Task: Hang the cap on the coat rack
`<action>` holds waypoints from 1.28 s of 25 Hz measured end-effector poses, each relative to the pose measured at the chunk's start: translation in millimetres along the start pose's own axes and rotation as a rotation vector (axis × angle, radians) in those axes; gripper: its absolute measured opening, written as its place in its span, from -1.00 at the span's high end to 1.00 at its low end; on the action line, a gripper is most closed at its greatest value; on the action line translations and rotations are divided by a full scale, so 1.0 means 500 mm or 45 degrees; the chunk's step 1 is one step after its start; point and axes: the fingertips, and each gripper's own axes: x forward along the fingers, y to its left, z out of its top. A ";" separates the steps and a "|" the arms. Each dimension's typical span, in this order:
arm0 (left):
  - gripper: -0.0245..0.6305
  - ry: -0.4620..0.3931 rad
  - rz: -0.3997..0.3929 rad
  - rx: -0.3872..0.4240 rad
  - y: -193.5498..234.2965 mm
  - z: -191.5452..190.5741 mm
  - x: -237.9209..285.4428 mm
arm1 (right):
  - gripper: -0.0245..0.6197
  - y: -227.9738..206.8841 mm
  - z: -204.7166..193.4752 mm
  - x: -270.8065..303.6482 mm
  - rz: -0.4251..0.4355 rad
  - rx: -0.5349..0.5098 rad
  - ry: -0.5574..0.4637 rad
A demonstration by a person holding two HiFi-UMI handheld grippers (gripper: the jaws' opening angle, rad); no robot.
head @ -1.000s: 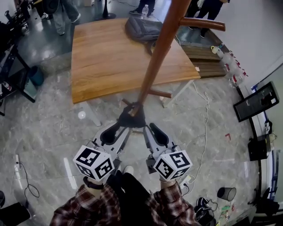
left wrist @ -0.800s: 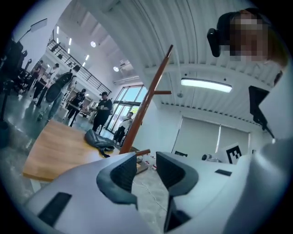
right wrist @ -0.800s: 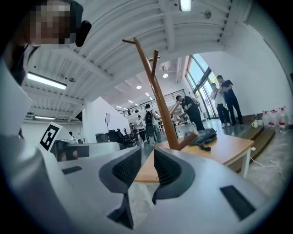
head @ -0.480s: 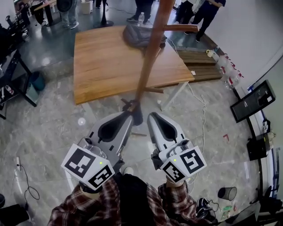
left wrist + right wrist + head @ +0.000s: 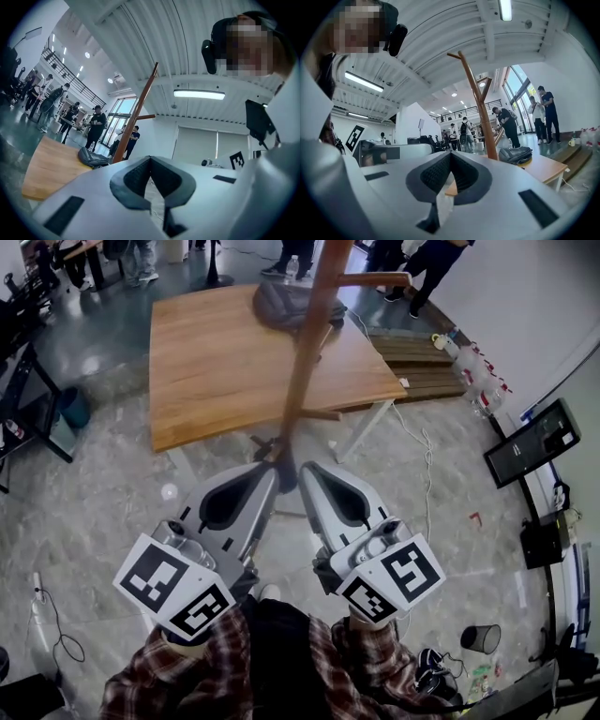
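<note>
The brown wooden coat rack [image 5: 305,343] rises from the floor toward the head camera, and it also shows in the left gripper view [image 5: 133,117] and the right gripper view [image 5: 480,112]. A dark shape, probably the cap [image 5: 270,450], sits against the pole low down, mostly hidden behind the gripper tips. My left gripper [image 5: 272,470] is raised just left of the pole, its jaws shut with nothing between them [image 5: 150,159]. My right gripper [image 5: 305,470] is beside it on the right, pads together and empty [image 5: 451,154].
A wooden table [image 5: 216,362] stands behind the rack with a grey backpack [image 5: 286,304] on it. Several people stand at the far side of the room. Cables, a black bin [image 5: 478,638] and monitors [image 5: 534,442] line the right side of the floor.
Both grippers have come up toward the head camera and away from the dark cap at the pole. The left gripper's jaws have closed with nothing in them.
</note>
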 end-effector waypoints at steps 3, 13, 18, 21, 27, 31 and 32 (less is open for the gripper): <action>0.89 -0.006 -0.017 -0.005 -0.005 0.007 0.001 | 0.89 0.002 0.004 0.003 0.005 0.003 -0.007; 0.89 0.004 -0.027 0.004 -0.013 0.009 0.003 | 0.89 0.004 0.009 0.010 0.019 -0.003 -0.006; 0.89 0.006 -0.007 0.022 -0.010 0.013 0.007 | 0.89 0.002 0.010 0.014 0.036 0.003 -0.017; 0.89 0.012 -0.002 0.016 -0.010 0.009 0.008 | 0.89 -0.001 0.010 0.012 0.029 0.001 -0.015; 0.89 0.021 0.007 0.012 -0.007 0.005 0.003 | 0.89 -0.002 0.003 0.009 0.027 0.015 -0.010; 0.89 0.026 0.010 0.006 -0.004 0.003 0.000 | 0.89 0.001 -0.002 0.012 0.026 0.025 -0.002; 0.89 0.028 0.010 0.004 -0.004 0.003 -0.001 | 0.89 0.002 -0.003 0.013 0.026 0.025 0.001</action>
